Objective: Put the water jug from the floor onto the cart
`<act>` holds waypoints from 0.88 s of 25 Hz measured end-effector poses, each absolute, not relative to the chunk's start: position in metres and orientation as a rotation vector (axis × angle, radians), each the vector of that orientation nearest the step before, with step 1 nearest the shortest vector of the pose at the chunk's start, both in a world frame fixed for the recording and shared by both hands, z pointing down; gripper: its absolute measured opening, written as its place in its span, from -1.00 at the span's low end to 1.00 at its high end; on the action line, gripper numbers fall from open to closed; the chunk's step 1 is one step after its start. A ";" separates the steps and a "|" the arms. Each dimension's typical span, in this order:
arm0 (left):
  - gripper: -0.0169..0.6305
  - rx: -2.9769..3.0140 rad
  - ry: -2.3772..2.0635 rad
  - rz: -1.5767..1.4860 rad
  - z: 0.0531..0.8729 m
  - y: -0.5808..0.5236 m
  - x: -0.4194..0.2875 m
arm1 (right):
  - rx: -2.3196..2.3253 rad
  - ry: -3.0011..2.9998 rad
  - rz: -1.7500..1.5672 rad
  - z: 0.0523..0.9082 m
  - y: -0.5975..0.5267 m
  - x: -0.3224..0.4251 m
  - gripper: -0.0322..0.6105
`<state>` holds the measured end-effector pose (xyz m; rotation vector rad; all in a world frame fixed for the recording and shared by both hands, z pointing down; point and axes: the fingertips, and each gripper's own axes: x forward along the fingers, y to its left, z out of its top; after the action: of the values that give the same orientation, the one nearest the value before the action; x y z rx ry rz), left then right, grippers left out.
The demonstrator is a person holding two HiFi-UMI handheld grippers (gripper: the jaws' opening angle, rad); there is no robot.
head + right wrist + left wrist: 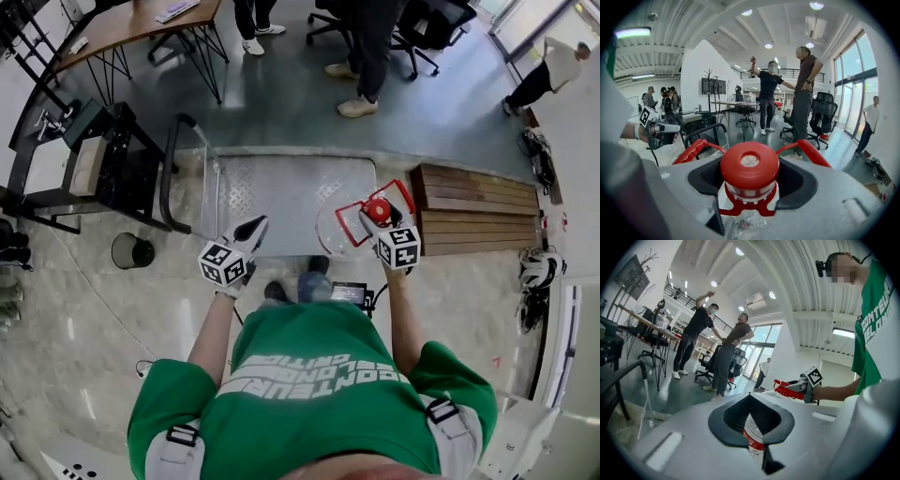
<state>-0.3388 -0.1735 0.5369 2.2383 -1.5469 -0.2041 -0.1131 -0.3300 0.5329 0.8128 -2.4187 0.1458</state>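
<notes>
1. The cart point(272, 187) is the biggest thing here. Its ribbed metal deck lies below and ahead of both pairs of fingers.
2. The water jug point(750, 173) hangs under the right fingers, over the deck's near right corner. From where I stand I cannot tell whether its base rests on the deck. It is large and clear-walled, so I reckon it is heavy if full, with water that sloshes and swings the load. The smooth, thin walls would likely flex and slip under a squeeze, so the stiff neck is the place to hold it.
3. The right gripper point(380, 220) has its fingers clenched round that neck, just beneath the cap. The collar there flares out, which should keep the jug from sliding down through them.
4. The left gripper point(255, 230) is well apart from the jug, with its fingers drawn together. A strip of clear plastic with a red label shows in the slit between them. I cannot tell whether they pinch it or it merely lies beyond.
5. The red carry handle point(698, 147) arches out on either side of the right fingers, and nothing grips it.
6. The red cap point(377, 210) sits above the right fingers and looks sealed.
</notes>
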 end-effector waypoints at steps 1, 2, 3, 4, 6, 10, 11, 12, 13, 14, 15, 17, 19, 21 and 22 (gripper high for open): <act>-0.91 2.231 -1.557 -0.205 0.538 -0.174 -0.342 | 0.800 -2.418 0.144 0.536 -0.333 -0.118 0.03; -0.91 2.221 -1.567 -0.205 0.539 -0.174 -0.346 | 0.787 -2.419 0.143 0.539 -0.336 -0.123 0.03; -0.91 2.212 -1.577 -0.203 0.541 -0.175 -0.350 | 0.773 -2.420 0.141 0.542 -0.339 -0.129 0.03; -0.91 2.202 -1.587 -0.199 0.543 -0.177 -0.353 | 0.756 -2.421 0.138 0.545 -0.342 -0.134 0.03; -0.91 2.183 -1.604 -0.191 0.546 -0.181 -0.359 | 0.718 -2.421 0.130 0.552 -0.349 -0.145 0.03; -0.91 2.163 -1.623 -0.176 0.546 -0.197 -0.364 | 0.658 -2.413 0.130 0.565 -0.366 -0.158 0.03; -0.91 2.164 -1.625 -0.171 0.544 -0.203 -0.365 | 0.647 -2.413 0.131 0.567 -0.372 -0.160 0.03; -0.91 2.165 -1.629 -0.166 0.543 -0.209 -0.366 | 0.637 -2.414 0.132 0.568 -0.377 -0.163 0.03; -0.91 2.165 -1.633 -0.162 0.541 -0.215 -0.367 | 0.628 -2.416 0.132 0.569 -0.383 -0.166 0.03; -0.91 2.165 -1.637 -0.161 0.540 -0.222 -0.368 | 0.619 -2.417 0.131 0.570 -0.390 -0.169 0.03; -0.91 2.164 -1.642 -0.161 0.538 -0.229 -0.370 | 0.611 -2.419 0.129 0.571 -0.397 -0.172 0.03; -0.91 2.162 -1.650 -0.161 0.536 -0.242 -0.373 | 0.596 -2.421 0.124 0.571 -0.410 -0.178 0.03; -0.91 2.157 -1.652 -0.154 0.536 -0.254 -0.373 | 0.581 -2.420 0.117 0.573 -0.422 -0.182 0.03; -0.91 2.151 -1.651 -0.148 0.537 -0.265 -0.371 | 0.565 -2.418 0.108 0.575 -0.434 -0.185 0.03; -0.91 2.148 -1.651 -0.146 0.537 -0.270 -0.370 | 0.556 -2.416 0.104 0.577 -0.439 -0.185 0.03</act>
<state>-0.3698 -0.2704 0.5371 2.1476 -1.6511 -0.1459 -0.1852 -0.4392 0.5766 0.5559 -2.4158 0.1038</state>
